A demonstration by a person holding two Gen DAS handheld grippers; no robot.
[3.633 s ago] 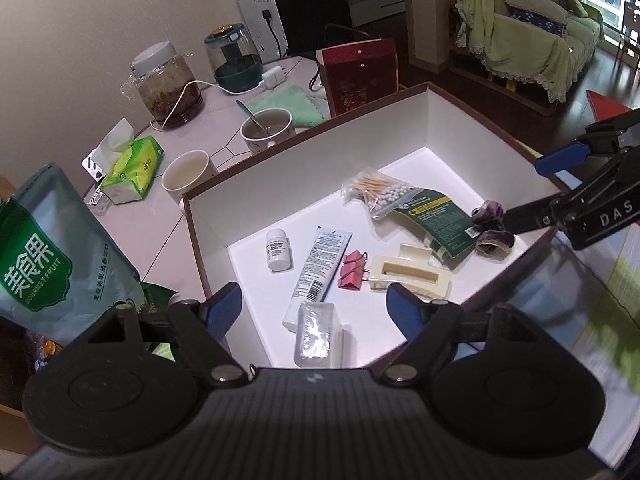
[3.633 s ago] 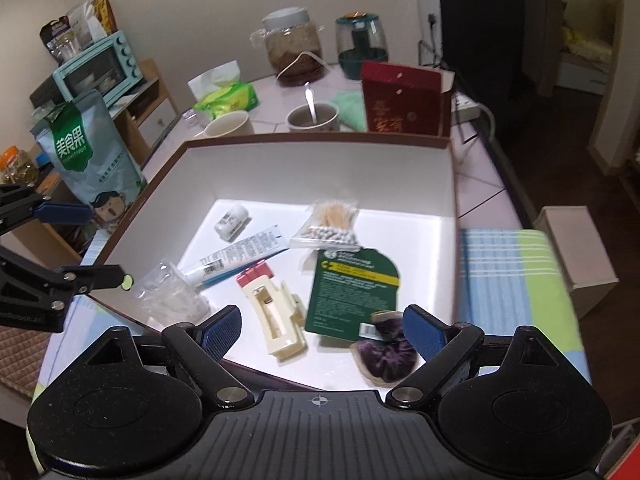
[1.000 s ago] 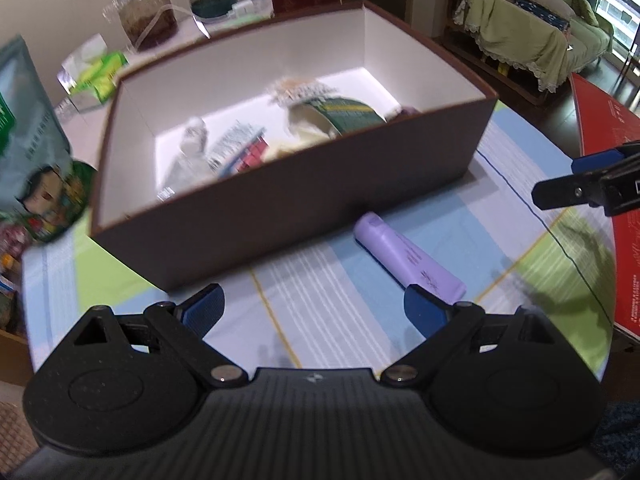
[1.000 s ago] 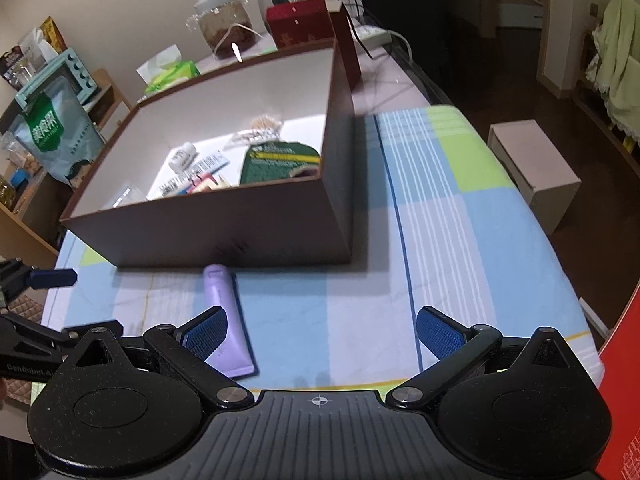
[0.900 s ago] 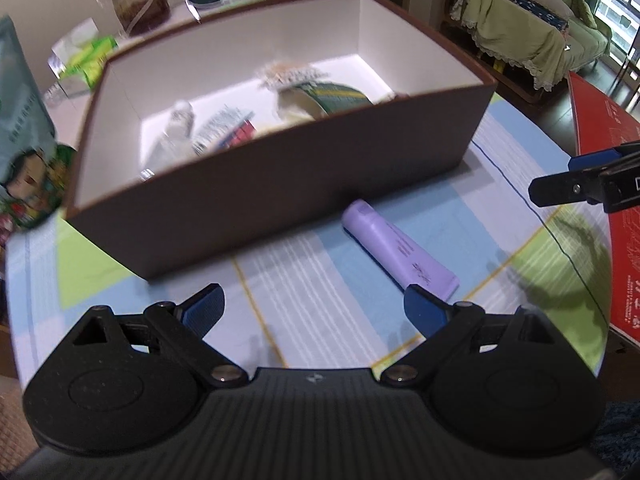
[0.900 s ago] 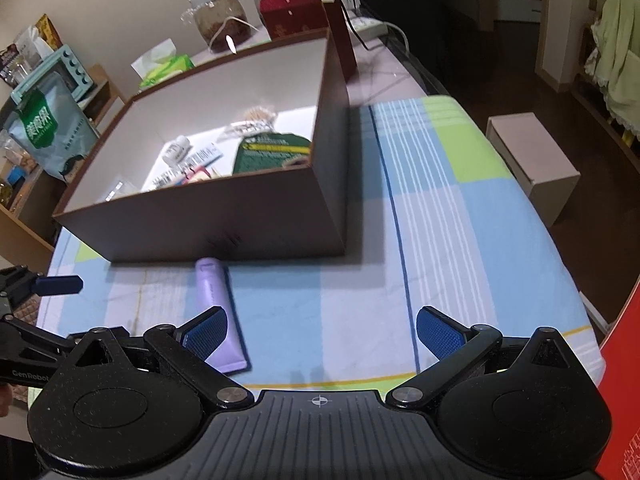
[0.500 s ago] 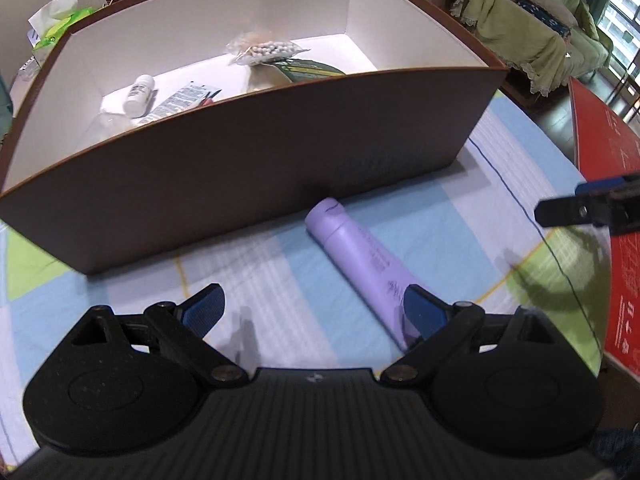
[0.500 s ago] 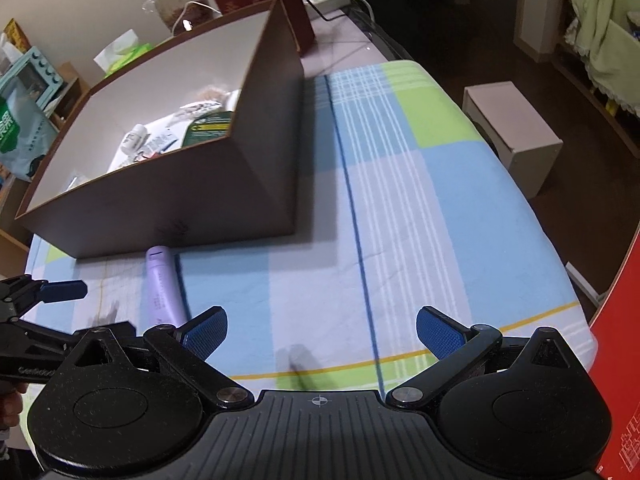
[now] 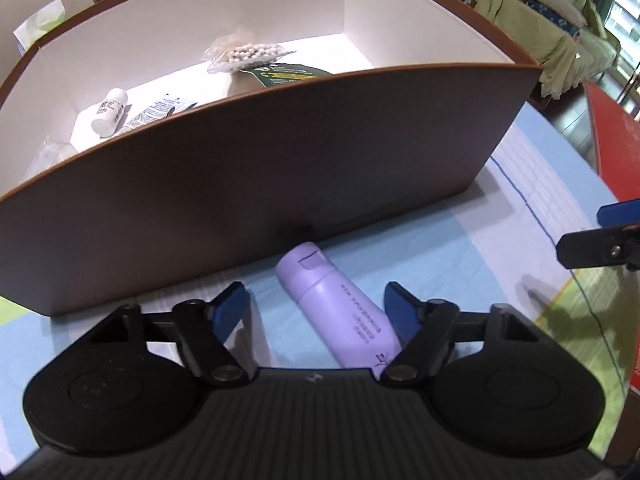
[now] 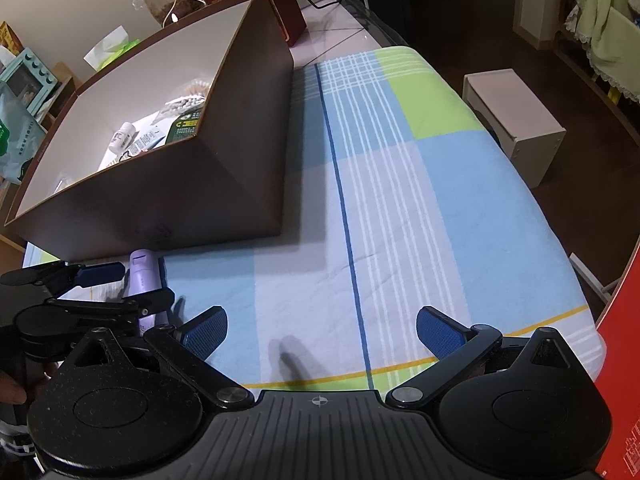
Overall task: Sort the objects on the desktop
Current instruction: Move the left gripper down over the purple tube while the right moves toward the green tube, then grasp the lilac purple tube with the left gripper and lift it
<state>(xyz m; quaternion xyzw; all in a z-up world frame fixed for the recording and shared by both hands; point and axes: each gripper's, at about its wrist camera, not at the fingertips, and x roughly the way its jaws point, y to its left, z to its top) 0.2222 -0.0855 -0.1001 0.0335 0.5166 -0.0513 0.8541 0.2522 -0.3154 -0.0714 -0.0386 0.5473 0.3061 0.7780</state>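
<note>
Tube is lying on cloth below box, mid-frame, between spread left gripper fingers; centering before closing seems advisable, while right gripper is hovering apart, empty.

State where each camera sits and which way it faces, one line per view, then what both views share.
Left wrist: rides on the left hand-held gripper, low over the cloth, facing the brown box; its open blue-tipped fingers straddle the purple tube.
Right wrist: rides on the right hand-held gripper, facing along the striped cloth past the box corner; its fingers are open over bare cloth, and a fingertip of the person shows at the left edge.
Shared: box, tube, cloth; each view catches the other gripper.
</note>
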